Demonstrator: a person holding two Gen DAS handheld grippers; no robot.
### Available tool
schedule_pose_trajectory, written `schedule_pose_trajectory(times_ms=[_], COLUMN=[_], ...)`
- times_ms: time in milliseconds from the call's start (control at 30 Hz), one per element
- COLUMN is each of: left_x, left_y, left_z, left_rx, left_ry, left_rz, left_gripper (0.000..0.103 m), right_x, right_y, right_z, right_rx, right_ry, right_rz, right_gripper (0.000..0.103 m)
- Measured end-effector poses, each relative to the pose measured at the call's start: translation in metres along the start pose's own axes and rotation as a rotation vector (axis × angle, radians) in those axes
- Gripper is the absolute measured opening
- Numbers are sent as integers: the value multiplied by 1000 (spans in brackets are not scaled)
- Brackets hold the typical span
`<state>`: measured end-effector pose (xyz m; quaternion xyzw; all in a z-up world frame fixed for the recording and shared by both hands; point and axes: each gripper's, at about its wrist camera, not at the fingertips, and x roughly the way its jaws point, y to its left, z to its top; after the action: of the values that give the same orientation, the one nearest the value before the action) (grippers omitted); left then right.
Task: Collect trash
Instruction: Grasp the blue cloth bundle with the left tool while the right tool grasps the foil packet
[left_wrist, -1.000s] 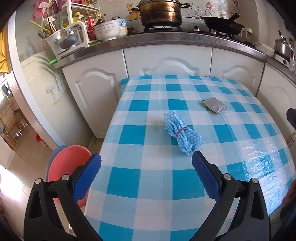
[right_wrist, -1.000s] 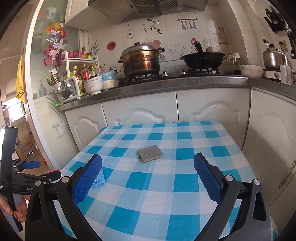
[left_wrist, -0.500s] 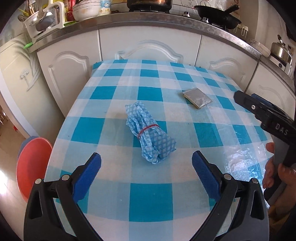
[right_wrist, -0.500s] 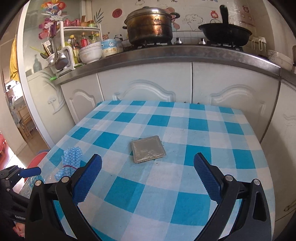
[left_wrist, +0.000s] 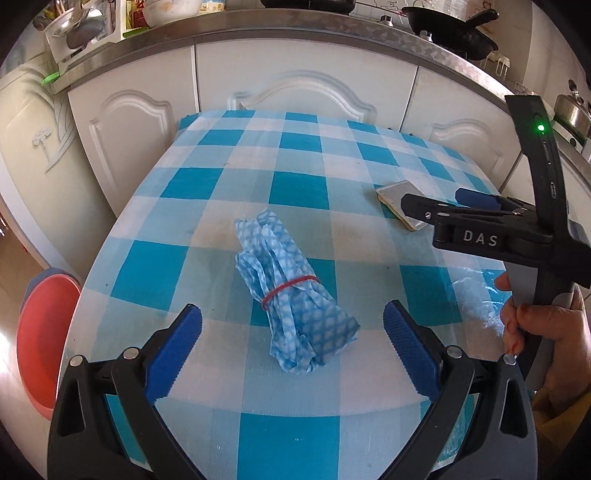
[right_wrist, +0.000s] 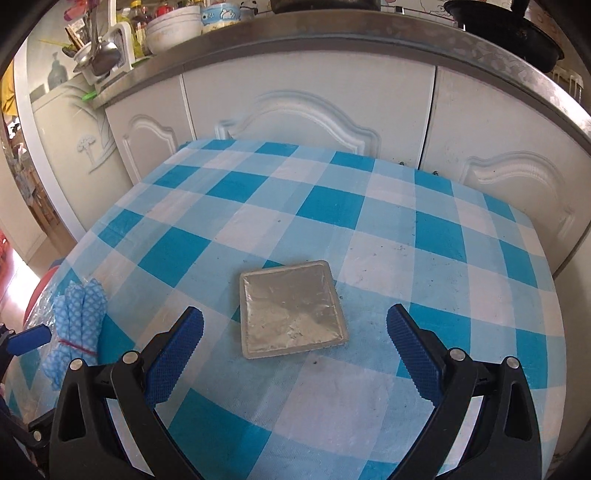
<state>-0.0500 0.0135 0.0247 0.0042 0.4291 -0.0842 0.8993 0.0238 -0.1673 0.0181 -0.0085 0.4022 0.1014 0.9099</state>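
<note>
Two grippers hang over the blue-and-white checked tablecloth (left_wrist: 299, 192), both with jaws spread wide and nothing between the pads. Ahead of the left gripper (left_wrist: 291, 332), roughly centred between its blue fingers and just beyond their tips, lies a rolled blue-and-white patterned cloth bundle bound with a red rubber band (left_wrist: 291, 291); its near end reaches in level with the fingertips without touching either. Just ahead of the right gripper (right_wrist: 295, 334), a flat square silver foil packet (right_wrist: 291, 314) lies on the cloth, centred in the gap, its near edge level with the fingertips and clear of both. Beyond the left finger of the left gripper, off the table edge, sits a red plastic basin (left_wrist: 40, 347).
</note>
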Motion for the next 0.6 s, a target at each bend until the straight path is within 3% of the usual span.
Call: schedule_pose_trajectory(times_ms=[400, 467, 533, 600], left_x=[11, 12, 15, 16], left_y=[9, 11, 14, 16], left_z=[3, 3, 3, 3], left_rx=[-34, -39, -50, -56], left_ry=[-10, -10, 1, 4], left_rz=[-20, -28, -36, -43], left_gripper=[97, 92, 80, 77], right_x=[23, 25, 26, 27], right_y=[12, 13, 14, 16], right_z=[9, 9, 9, 9], right_rx=[-64, -72, -81, -91], right_ry=[51, 59, 64, 71], right_rz=[-65, -66, -71, -78], right_gripper=[98, 96, 96, 91])
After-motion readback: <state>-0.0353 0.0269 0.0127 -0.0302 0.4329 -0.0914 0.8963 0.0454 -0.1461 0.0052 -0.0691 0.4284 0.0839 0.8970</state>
